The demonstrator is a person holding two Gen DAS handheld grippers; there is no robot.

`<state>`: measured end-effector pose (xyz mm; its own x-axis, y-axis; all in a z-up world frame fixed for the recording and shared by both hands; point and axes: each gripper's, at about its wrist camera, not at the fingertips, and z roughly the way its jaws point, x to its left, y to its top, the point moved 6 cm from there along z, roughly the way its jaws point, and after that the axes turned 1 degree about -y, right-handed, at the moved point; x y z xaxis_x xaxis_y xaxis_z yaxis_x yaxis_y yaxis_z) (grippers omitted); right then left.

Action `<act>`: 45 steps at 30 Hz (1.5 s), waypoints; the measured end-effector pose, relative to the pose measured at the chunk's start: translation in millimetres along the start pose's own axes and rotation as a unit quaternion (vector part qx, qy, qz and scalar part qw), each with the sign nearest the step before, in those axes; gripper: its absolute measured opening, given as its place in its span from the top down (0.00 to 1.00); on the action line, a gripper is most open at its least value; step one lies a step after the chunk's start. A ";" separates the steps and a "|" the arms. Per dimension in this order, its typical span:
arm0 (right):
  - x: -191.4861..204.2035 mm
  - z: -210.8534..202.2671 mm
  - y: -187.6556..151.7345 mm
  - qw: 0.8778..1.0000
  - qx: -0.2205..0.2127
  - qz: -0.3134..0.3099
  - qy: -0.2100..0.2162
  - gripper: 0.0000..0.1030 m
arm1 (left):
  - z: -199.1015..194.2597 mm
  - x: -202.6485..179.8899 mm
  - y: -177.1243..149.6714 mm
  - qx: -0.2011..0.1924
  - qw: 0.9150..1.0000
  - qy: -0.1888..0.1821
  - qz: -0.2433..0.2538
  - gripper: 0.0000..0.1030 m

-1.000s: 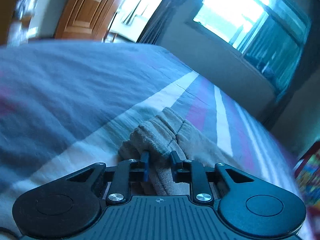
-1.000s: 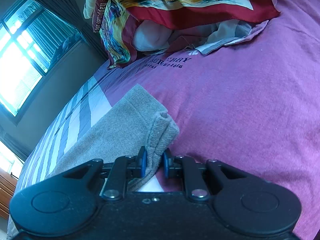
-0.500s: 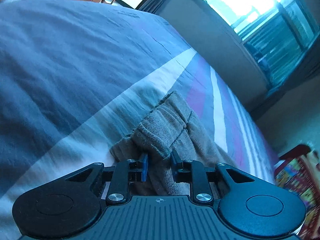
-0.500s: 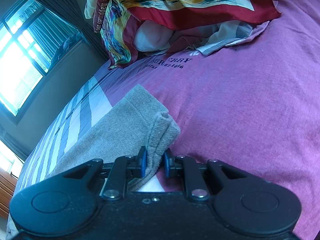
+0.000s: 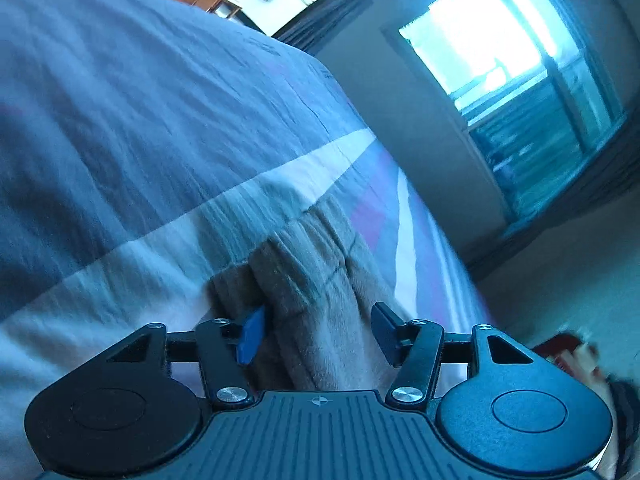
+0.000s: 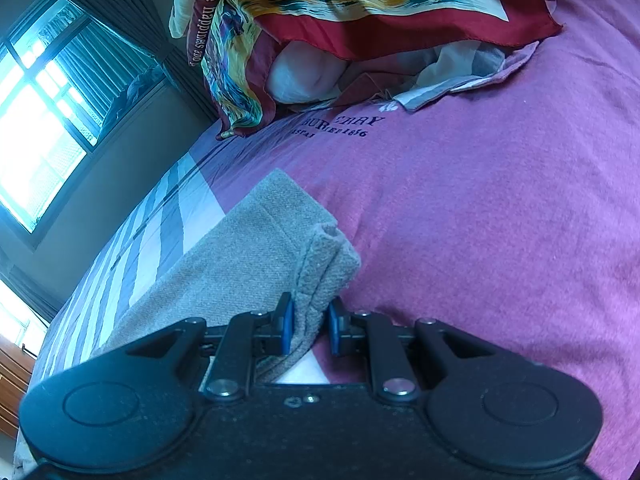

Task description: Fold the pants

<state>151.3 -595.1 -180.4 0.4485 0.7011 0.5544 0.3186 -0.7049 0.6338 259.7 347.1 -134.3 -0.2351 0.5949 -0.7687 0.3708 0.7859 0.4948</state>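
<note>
Grey-beige fleece pants lie on the bed. In the left wrist view their bunched waistband end lies on the white stripe of the bedspread. My left gripper is open, its jaws spread wide around the fabric. In the right wrist view the leg hem end lies on the purple sheet. My right gripper is shut on a folded corner of that hem.
The bedspread is blue-grey with white and purple stripes, and purple at the right. A red patterned scarf over pillows lies at the head. A window and wall stand beyond the bed's edge.
My left gripper has opened and let go of the waistband, and its view has tilted. My right gripper has stayed shut on the hem without moving.
</note>
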 end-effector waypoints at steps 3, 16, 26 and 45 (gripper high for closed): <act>0.2 0.3 0.4 1.000 0.000 -0.001 0.000 0.84 | 15.7 3.8 6.7 0.016 1.000 0.008 -0.017 0.80; 1.1 1.6 0.3 1.000 -0.001 -0.004 -0.001 0.84 | 43.5 3.4 22.3 0.099 0.989 0.022 0.110 0.83; 1.2 1.9 0.5 1.000 -0.002 -0.008 0.000 0.83 | 27.4 4.4 24.0 0.090 0.988 0.044 0.115 0.83; -2.6 0.3 0.1 1.000 -0.005 0.009 0.014 0.81 | -17.7 -42.2 -73.7 0.115 0.992 0.032 0.030 0.81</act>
<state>150.4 -597.0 -181.9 0.4296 0.6917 0.5805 0.3022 -0.7159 0.6294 226.4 267.1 -131.2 -0.2600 0.6547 -0.7098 0.5788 0.6940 0.4282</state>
